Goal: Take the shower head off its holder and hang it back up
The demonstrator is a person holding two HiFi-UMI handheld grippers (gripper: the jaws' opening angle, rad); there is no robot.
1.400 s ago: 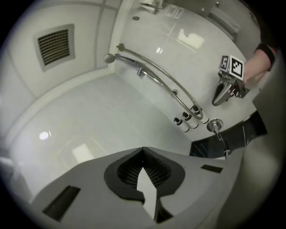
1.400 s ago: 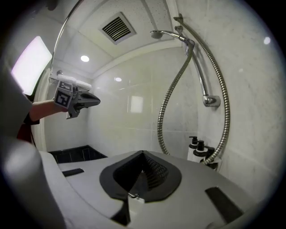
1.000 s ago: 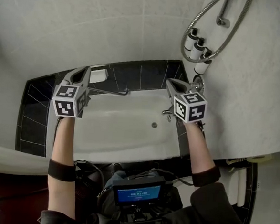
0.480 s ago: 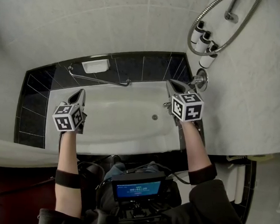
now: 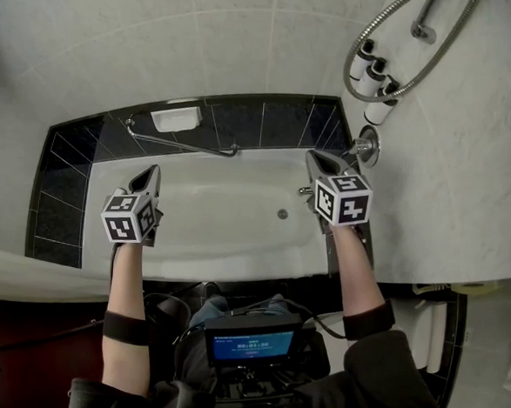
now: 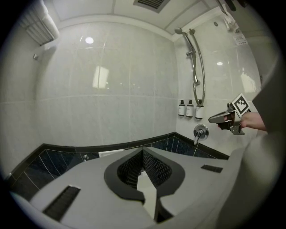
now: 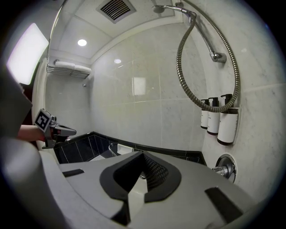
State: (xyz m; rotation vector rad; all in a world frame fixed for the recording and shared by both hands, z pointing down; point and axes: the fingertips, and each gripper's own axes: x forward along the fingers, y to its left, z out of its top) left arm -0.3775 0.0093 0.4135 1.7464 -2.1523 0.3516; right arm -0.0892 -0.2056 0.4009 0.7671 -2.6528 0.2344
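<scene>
1. Shower head (image 7: 158, 8) — high on the wall in its holder; probably light, rigid and slick, best gripped at the handle.
2. Hose (image 7: 178, 62) — springy, likely to tug.
3. Left gripper (image 5: 146, 178) and right gripper (image 5: 316, 161) — jaws together, empty, well below.

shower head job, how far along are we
Done: nothing that shows; the shower head sits in its holder, untouched or already rehung, I cannot tell. In hand: nothing; left tool and right tool are shut, empty, over the bathtub. Left: possibly both steps.
</scene>
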